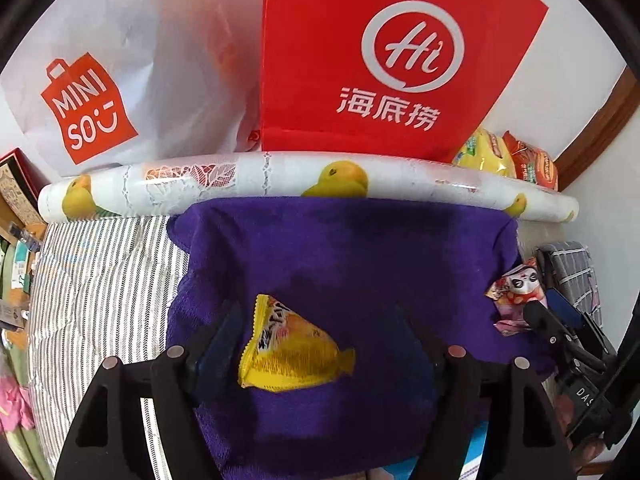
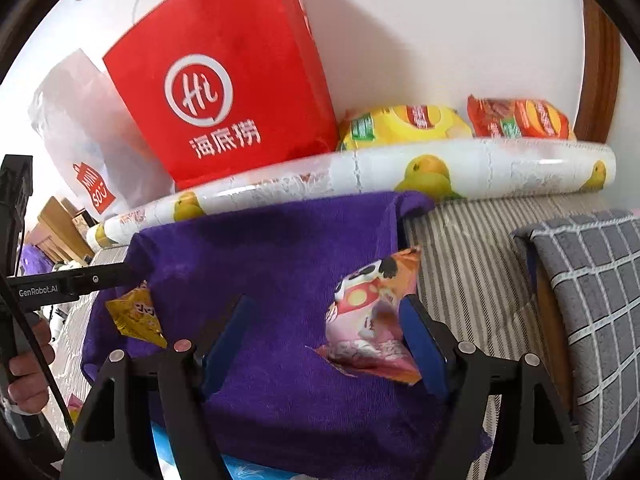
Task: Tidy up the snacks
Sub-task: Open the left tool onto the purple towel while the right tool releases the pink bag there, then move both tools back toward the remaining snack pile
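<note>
Both grippers [image 1: 320, 332] [image 2: 328, 332] tilt down — jaws apart.

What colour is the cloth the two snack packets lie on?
Deep purple; the cloth shows best in the left wrist view.

Purple towel [image 1: 344, 248], yellow snack packet [image 1: 292, 352]

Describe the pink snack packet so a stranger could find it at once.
Start at the purple towel spread on the striped bed. Near its right edge lies the pink packet. Unlike the yellow packet at the left, it shows a panda face.
</note>
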### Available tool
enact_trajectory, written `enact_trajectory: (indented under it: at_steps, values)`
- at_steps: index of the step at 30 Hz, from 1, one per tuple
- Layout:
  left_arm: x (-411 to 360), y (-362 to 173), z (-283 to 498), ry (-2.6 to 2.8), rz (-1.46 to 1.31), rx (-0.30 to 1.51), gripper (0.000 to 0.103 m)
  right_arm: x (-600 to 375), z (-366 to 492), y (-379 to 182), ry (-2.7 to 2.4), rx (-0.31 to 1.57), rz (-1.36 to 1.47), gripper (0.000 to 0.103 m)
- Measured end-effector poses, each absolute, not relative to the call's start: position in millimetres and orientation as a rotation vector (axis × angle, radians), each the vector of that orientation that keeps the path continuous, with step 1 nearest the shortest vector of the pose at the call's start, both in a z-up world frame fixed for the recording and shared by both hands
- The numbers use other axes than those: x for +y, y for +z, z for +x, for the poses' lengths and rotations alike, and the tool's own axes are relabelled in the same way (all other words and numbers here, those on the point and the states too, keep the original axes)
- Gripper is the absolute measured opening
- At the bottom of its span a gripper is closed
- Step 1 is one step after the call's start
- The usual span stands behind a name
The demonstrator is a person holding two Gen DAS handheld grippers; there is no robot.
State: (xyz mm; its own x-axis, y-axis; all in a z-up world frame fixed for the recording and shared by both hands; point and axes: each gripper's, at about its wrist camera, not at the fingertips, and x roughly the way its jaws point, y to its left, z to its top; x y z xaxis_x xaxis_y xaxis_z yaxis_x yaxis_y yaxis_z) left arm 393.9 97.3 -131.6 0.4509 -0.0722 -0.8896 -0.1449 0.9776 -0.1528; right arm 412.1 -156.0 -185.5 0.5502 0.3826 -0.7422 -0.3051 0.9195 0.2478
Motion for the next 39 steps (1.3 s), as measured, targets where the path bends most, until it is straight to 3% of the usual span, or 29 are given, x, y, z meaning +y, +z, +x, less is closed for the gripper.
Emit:
enact_trajectory:
  at_steps: [17, 39]
  values:
    - [78.0, -96.9, 371.6, -0.042, -0.21, 1.044, 0.074, -150.2, 382.0, -148.8, 0.407, 0.752, 0.119, 0.076]
    - [41.2, -18.6, 303.2, -0.131, -0.135, 0.881, 0.074, -180.2, 240.9, -102.2, 0.281, 0.842, 0.035, 0.076]
